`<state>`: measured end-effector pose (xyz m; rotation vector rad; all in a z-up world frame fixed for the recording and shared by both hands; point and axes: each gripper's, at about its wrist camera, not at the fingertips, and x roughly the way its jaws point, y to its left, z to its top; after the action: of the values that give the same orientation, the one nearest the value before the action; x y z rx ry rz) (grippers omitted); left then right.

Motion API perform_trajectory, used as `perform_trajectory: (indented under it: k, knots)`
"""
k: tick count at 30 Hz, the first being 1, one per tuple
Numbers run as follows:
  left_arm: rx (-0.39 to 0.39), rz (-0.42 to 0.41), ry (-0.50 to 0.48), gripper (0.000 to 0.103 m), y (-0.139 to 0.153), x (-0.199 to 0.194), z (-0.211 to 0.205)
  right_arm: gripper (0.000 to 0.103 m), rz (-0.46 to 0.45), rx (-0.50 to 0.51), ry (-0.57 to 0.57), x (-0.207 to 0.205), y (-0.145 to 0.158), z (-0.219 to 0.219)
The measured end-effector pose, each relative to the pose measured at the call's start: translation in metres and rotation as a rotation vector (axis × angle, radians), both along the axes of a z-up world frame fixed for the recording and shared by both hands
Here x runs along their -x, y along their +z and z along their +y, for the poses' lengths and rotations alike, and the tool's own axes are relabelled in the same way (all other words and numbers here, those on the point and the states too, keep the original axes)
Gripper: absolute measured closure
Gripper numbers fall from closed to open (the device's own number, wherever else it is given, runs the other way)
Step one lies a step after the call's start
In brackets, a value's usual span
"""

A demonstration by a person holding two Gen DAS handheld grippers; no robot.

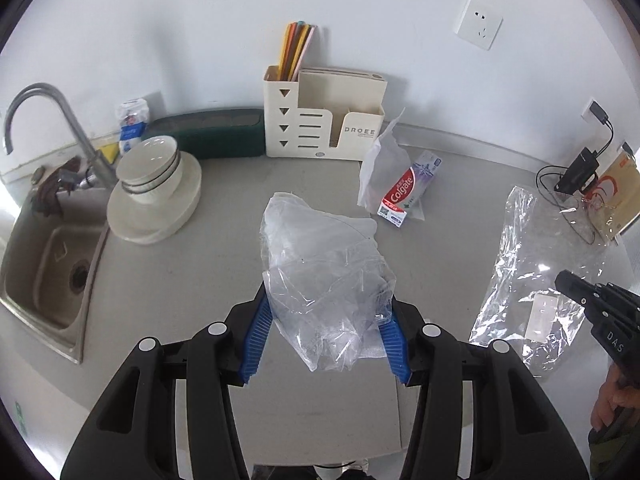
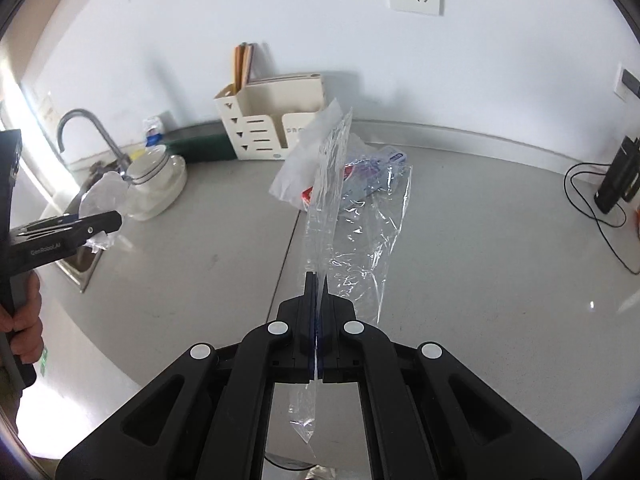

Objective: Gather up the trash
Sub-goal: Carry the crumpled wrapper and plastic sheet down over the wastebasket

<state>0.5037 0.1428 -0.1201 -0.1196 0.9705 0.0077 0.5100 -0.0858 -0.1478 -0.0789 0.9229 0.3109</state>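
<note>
1. A grey surface (image 1: 200,280) runs along a white wall, with a steel sink (image 1: 52,276) at one end.
2. Right beside the sink stands a stack of white dishes (image 1: 154,192).
3. Farther from the sink, a cream holder (image 1: 320,120) stands against the wall, with a toothpaste box (image 1: 408,188) lying near it.
4. The left gripper (image 1: 326,324) has its jaws clamped on a crumpled clear bag (image 1: 324,264), held up above the surface.
5. The right gripper (image 2: 317,280) has its jaws pressed together on a flat clear wrapper (image 2: 352,216), far from the sink.
6. A person's hand (image 2: 24,320) holds the left gripper's handle.
</note>
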Motion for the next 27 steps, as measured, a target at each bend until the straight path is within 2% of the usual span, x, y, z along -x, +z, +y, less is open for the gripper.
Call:
perform_trajectory:
  k: [7, 14, 24, 27]
  knots:
    - [-0.024, -0.004, 0.045, 0.053, 0.019, 0.072, -0.022, 0.102, -0.008, -0.013, 0.075, 0.056, 0.014, -0.006]
    - [-0.017, -0.010, 0.017, 0.053, 0.019, 0.126, -0.026, 0.102, -0.021, -0.037, 0.113, 0.111, 0.022, -0.003]
    - [0.034, -0.039, -0.041, 0.053, 0.017, 0.205, -0.007, 0.102, -0.019, -0.029, 0.075, 0.189, 0.032, 0.025]
    - [0.040, -0.030, -0.079, 0.053, 0.008, 0.225, 0.001, 0.102, -0.004, -0.016, 0.044, 0.214, 0.032, 0.033]
